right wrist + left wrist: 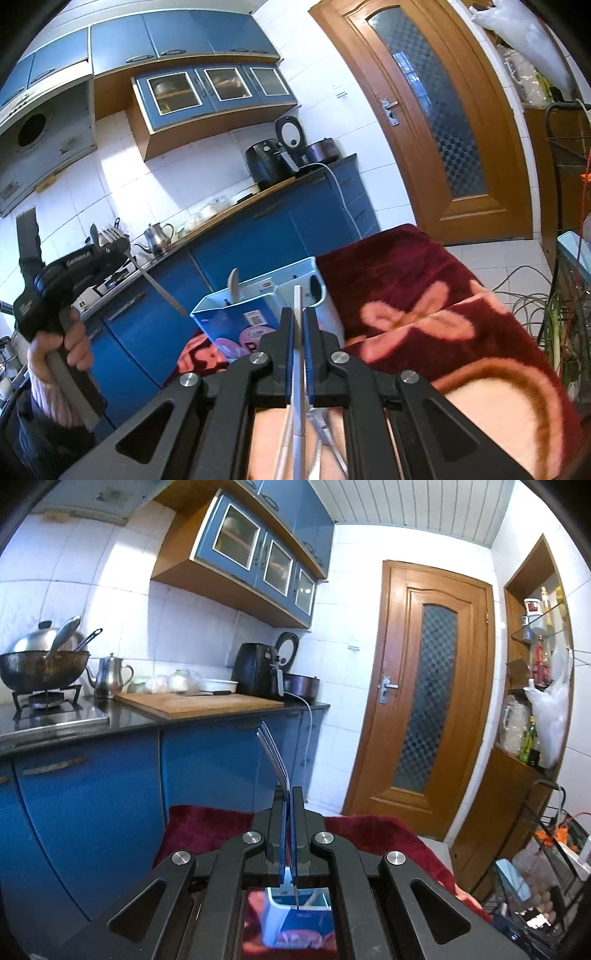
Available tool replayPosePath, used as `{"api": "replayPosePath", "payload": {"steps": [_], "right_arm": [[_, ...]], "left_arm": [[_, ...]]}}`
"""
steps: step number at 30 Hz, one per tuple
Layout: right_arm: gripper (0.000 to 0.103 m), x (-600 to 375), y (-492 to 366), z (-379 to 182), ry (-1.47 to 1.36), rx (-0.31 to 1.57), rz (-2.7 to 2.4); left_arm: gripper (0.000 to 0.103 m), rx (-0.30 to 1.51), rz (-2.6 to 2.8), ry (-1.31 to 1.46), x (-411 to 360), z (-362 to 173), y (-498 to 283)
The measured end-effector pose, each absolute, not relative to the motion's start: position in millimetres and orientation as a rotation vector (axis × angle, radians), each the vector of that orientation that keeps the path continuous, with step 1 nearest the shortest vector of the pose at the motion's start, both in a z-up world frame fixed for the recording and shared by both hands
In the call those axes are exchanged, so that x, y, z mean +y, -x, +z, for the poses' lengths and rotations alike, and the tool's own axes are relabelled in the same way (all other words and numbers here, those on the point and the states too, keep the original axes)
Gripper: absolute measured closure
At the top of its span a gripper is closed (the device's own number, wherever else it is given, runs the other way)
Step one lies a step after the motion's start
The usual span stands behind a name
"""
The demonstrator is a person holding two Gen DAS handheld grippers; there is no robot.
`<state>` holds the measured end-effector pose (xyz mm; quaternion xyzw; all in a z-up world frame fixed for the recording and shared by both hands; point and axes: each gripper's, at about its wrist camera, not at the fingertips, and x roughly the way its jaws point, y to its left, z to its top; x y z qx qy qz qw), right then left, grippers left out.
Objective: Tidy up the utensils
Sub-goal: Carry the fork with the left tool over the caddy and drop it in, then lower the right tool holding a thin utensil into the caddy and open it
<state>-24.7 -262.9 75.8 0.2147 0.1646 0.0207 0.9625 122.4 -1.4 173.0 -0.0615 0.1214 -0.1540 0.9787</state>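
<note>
My left gripper (289,794) is shut on a steel fork (272,753); the tines stick up past the fingertips and the handle hangs down over the blue and white utensil holder (295,919). In the right wrist view the left gripper (114,245) is raised at the left with the fork (155,284) slanting down toward the holder (258,314). My right gripper (298,312) is shut on a flat silver utensil handle (297,369), just in front of the holder. A spoon (233,284) stands in the holder. More utensils (325,439) lie under the right gripper.
The holder stands on a dark red flowered blanket (424,306). Behind are blue cabinets (92,786), a counter with a cutting board (199,703), a wok (40,664) and a kettle (109,675). A wooden door (424,701) and a wire rack (546,849) are at the right.
</note>
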Motion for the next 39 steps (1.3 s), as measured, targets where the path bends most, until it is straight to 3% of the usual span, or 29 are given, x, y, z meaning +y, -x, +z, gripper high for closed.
{"api": "replayPosePath", "payload": {"steps": [6, 21, 39], "right_arm": [[0.097, -278, 25, 78, -0.415, 0.327, 0.013], [0.097, -281, -14, 114, -0.278, 0.237, -0.042], [0.097, -252, -120, 141, -0.179, 0.143, -0.091]], "left_arm": [[0.102, 0.247, -0.272, 0.073, -22, 154, -146], [0.102, 0.45, -0.28, 0.052, -33, 78, -185], [0.102, 0.471, -0.312, 0.088, -27, 64, -189]]}}
